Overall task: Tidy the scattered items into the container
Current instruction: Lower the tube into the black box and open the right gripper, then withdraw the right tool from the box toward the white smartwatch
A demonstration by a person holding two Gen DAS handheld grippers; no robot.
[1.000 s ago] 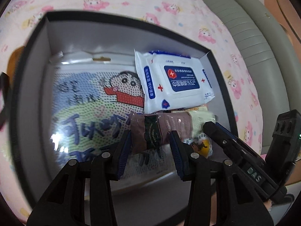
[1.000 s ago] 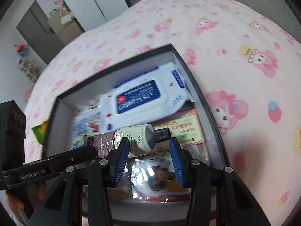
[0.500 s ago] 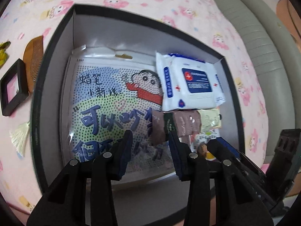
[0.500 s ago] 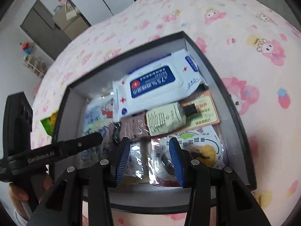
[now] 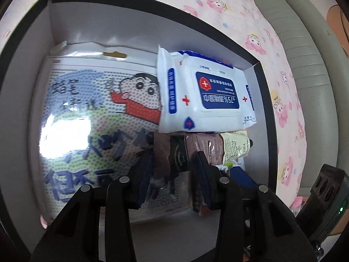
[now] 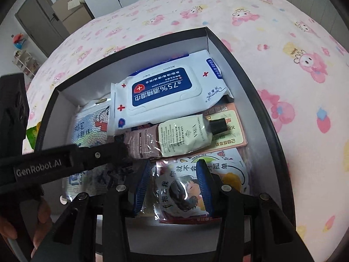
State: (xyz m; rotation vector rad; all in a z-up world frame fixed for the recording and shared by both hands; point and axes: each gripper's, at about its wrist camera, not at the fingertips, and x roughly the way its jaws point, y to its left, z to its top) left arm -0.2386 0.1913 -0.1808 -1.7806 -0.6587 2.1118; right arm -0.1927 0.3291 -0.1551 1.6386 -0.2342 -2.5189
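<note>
A black box with white inside walls (image 5: 65,28) (image 6: 250,83) sits on a pink cartoon bedsheet. In it lie a large cartoon pack (image 5: 91,109), a white and blue wet-wipes pack (image 5: 205,96) (image 6: 165,93), a brown and cream tube with a black cap (image 5: 205,146) (image 6: 185,137), a pink card (image 6: 231,128) and a shiny snack packet (image 6: 196,187). My left gripper (image 5: 172,174) is open, its jaws either side of the tube's brown end. My right gripper (image 6: 174,185) is open and empty above the snack packet.
The left gripper's black body (image 6: 65,161) crosses the right wrist view over the box's left half. A grey padded bed edge (image 5: 305,54) runs along the right. A green packet (image 6: 32,133) lies outside the box's left wall. A door and shelves (image 6: 43,21) stand far behind.
The left gripper has dropped back down into the box, close over the tube's brown end. The right gripper has let go of the tube, which now lies in the box, and pulled back.
</note>
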